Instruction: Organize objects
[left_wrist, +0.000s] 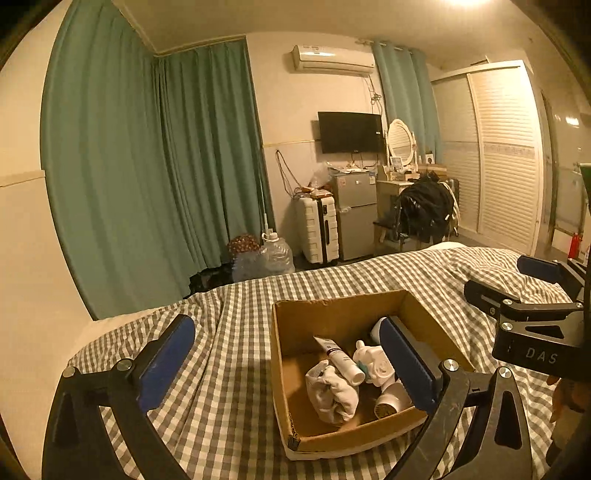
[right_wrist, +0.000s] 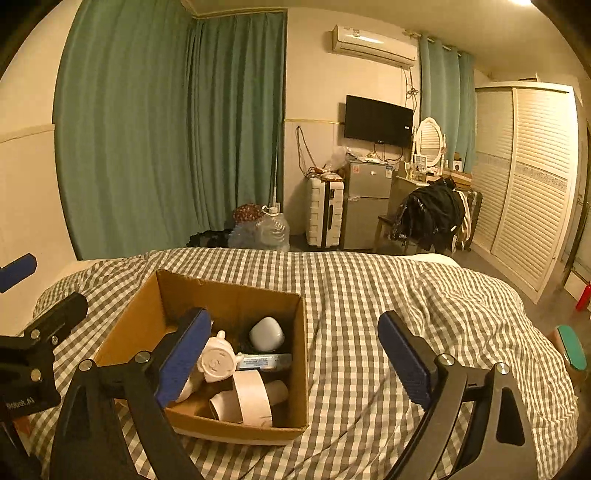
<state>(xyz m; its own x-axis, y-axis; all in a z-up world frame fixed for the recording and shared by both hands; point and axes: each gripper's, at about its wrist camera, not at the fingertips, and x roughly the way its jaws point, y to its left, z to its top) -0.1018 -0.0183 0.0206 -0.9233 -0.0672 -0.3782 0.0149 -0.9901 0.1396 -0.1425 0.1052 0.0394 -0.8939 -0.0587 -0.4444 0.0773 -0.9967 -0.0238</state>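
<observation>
bed (right_wrist: 369, 295) w/ grey-white check cover, rumpled; open cardboard box (right_wrist: 229, 295) sits directly on it, left of centre.

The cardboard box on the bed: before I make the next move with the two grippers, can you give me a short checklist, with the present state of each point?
1. Cardboard box rests flat on the checked bedcover: ok.
2. Left hand-held gripper open and empty: ok.
3. Right hand-held gripper open and empty: ok.
4. Items lie inside the box, the tube, the white cloth and the paper roll: ok.
5. Nothing loose on the visible bedcover around the box: ok, but the near edge is hidden by the grippers.
6. Every object is already collected: cannot tell, part of the bed is out of view.
</observation>
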